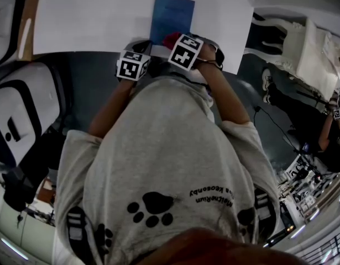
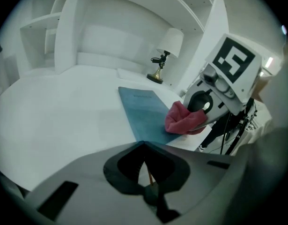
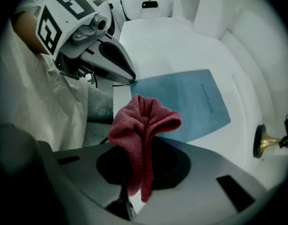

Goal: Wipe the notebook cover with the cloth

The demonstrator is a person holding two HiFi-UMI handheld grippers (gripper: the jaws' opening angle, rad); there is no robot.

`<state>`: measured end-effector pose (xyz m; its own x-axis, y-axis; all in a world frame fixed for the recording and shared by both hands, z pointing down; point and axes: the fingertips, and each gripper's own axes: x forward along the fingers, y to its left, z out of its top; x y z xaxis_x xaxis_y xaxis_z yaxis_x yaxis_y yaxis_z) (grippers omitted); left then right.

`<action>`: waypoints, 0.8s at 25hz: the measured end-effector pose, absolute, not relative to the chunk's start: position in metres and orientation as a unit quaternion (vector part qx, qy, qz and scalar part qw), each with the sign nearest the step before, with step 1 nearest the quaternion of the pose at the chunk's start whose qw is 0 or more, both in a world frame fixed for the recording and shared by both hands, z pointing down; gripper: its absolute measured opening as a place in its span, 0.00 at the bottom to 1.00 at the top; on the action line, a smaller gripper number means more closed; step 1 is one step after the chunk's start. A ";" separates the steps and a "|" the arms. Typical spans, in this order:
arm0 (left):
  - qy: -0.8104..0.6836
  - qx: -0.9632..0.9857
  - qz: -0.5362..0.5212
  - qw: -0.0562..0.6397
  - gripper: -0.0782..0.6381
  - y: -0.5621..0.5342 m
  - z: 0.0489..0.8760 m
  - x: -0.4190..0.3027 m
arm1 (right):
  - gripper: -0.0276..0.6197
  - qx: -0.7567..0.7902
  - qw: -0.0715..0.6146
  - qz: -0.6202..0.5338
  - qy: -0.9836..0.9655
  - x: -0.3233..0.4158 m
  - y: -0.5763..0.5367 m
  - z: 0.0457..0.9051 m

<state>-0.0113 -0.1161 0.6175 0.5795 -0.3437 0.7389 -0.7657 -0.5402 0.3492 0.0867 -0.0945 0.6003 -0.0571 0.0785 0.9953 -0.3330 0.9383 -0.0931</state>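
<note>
The blue notebook [image 1: 172, 16] lies closed and flat on the white bench [image 1: 92, 15], cover up, at the bench's middle and just ahead of both tools. A line of small darker print runs along the cover; it is too small to read.

The right tongs [image 3: 146, 142] are clamped on a pink-red cloth [image 3: 143, 121]. The cloth bunches up in folds above the jaw tips, and a tail of it hangs back down between the jaws. In the left gripper view the bunched cloth sits on the notebook's near edge, toward its right corner, touching the cover.

The left tongs [image 2: 144, 143] have their jaws drawn together with nothing held between them. The right gripper view shows their dark pointed tips down at the notebook's near left corner; whether they press on it or only reach it cannot be told.

The two tools stand close side by side, marker cubes nearly level, in front of the person's grey T-shirt [image 1: 170, 164]. Beyond the notebook, at the bench's far edge, stands a small lamp [image 2: 168, 46] with a white shade and a brass base, with white shelves [image 2: 45, 36] behind it.
</note>
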 end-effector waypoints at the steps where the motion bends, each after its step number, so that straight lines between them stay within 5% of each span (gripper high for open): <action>1: -0.337 0.821 0.310 0.340 0.12 -0.116 0.616 -0.011 | 0.16 0.096 0.682 0.159 -0.707 0.097 -0.091 0.600; 11: -0.333 0.819 0.321 0.339 0.12 -0.116 0.614 -0.009 | 0.16 0.186 0.654 0.247 -0.691 0.167 -0.077 0.602; 20: -0.346 0.834 0.280 0.327 0.12 -0.137 0.573 -0.001 | 0.16 0.334 0.446 0.244 -0.793 0.121 -0.139 0.528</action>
